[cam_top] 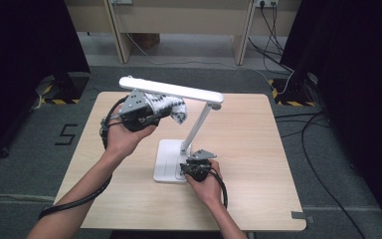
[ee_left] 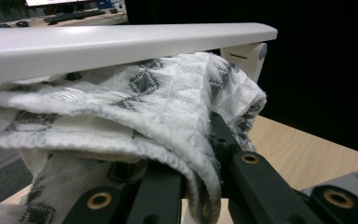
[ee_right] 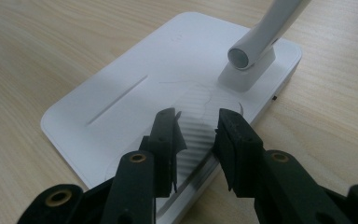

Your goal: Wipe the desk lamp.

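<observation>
A white desk lamp stands on the wooden table (cam_top: 258, 149), with a flat base (cam_top: 166, 157), a slanted arm (cam_top: 199, 124) and a long head (cam_top: 171, 91). My left gripper (cam_top: 163, 115) is shut on a white cloth with grey diamonds (cam_top: 173, 107), held up against the underside of the lamp head. In the left gripper view the cloth (ee_left: 158, 107) bunches over the jaws right beneath the head (ee_left: 121, 44). My right gripper (cam_top: 185, 169) sits at the base's near right corner. Its jaws stand apart over the base (ee_right: 121, 93), in front of the arm's foot (ee_right: 244, 70); the gripper (ee_right: 196, 128) is open.
Black curtains flank the table on both sides. Cables (cam_top: 278, 55) trail over the grey floor at the back right, in front of a wooden desk frame (cam_top: 179, 25). Bare tabletop lies right of the lamp and along the front edge.
</observation>
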The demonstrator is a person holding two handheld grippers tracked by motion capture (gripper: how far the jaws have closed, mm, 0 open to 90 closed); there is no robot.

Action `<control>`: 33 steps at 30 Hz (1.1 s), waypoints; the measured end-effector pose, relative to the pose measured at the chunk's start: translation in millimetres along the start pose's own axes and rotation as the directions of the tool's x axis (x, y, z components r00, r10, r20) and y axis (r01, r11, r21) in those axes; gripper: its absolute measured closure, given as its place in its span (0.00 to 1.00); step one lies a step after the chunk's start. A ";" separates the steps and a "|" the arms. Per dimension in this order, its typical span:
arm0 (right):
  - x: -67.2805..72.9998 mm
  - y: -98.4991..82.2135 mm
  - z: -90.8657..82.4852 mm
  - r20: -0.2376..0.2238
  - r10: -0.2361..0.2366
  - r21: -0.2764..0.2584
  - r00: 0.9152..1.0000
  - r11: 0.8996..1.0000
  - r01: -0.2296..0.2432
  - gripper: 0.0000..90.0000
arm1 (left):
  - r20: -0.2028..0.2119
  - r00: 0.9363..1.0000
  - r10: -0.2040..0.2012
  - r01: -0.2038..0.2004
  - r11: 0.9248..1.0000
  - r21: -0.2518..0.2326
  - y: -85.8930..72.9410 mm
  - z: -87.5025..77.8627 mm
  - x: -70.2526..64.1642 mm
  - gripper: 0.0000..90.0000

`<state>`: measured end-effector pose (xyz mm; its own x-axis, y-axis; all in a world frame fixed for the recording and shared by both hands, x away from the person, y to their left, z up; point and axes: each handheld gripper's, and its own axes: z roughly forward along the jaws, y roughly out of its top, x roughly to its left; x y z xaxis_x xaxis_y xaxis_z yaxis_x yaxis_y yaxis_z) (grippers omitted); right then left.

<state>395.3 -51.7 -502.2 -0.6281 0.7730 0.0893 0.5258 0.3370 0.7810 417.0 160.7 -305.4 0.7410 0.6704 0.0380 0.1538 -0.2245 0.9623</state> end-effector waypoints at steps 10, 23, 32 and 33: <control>0.0 0.0 -0.1 -0.001 -0.001 0.001 1.000 1.000 0.001 0.76 | 0.036 0.999 0.003 -0.003 1.000 0.009 -2.7 15.9 -11.4 0.94; -0.7 0.4 0.0 -0.006 0.002 0.003 1.000 1.000 -0.002 0.76 | 0.075 0.997 0.023 -0.024 1.000 0.013 1.7 31.0 -25.5 0.94; -0.6 0.4 0.0 -0.006 0.001 0.003 1.000 1.000 -0.001 0.76 | 0.087 0.996 0.020 -0.022 1.000 0.012 1.9 42.5 -30.0 0.94; -0.6 0.3 0.0 -0.006 0.001 0.003 1.000 1.000 -0.001 0.76 | 0.087 0.996 0.021 -0.022 1.000 0.009 2.2 44.1 -30.7 0.94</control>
<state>395.8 -52.0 -502.0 -0.6307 0.7703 0.0938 0.5281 0.3374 0.7793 423.5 108.4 -316.4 0.7984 0.6011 0.0345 0.1431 -0.2451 0.9589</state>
